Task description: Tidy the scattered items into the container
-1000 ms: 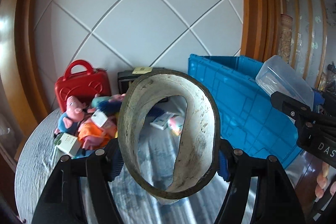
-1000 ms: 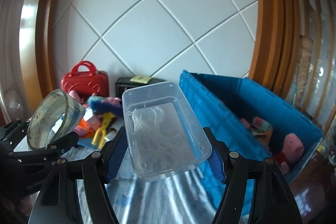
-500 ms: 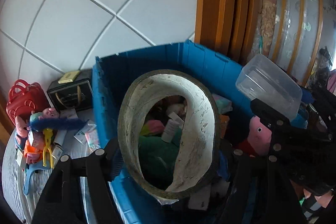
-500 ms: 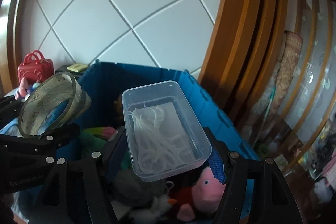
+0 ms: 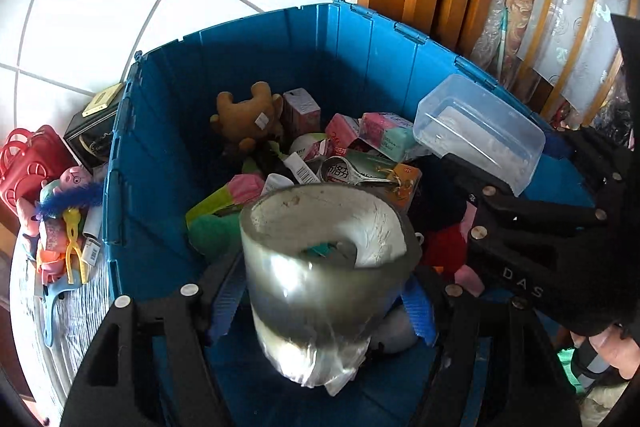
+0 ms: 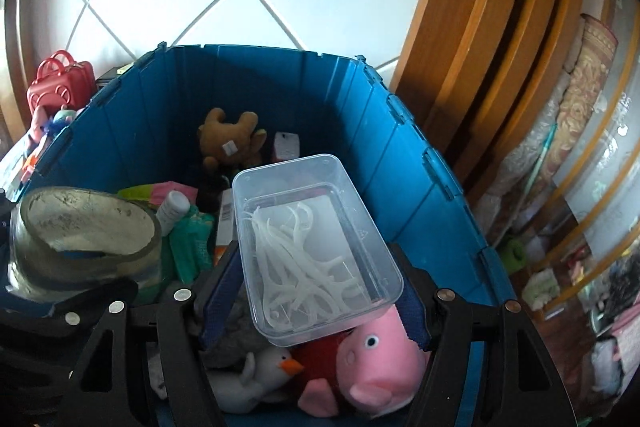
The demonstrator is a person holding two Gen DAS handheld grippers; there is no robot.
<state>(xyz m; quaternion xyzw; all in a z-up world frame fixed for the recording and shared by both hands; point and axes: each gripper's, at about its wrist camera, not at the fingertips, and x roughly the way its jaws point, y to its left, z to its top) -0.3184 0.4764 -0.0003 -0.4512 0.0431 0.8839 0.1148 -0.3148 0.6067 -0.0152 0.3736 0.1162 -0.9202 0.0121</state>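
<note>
Over the blue crate (image 5: 256, 75) both grippers now hang, where a second ago they stood above the table with the crate off to the right. At that time the red case and the plush toys filled the left wrist view; now that heap (image 5: 60, 223) lies at the far left edge, outside the crate wall. The left gripper (image 5: 324, 291) is clamped across a big roll of clear tape (image 5: 320, 267), its blue pads pressing the roll's sides, and the roll has tipped so its open core faces up rather than toward the camera. The right gripper (image 6: 316, 291) grasps a clear plastic box (image 6: 312, 243) holding white floss picks (image 6: 296, 259), just as before. Both loads sit above the crate's interior, inside its rim, the tape roll to the left of the box and apart from it. Below them the crate is crowded: a brown plush bear (image 6: 230, 139) against the far wall, cartons and packets (image 5: 360, 147) in the middle, a pink pig plush (image 6: 380, 371) and a white duck (image 6: 256, 375) near the front. Bare blue floor shows only along the front left, under the tape roll.
</note>
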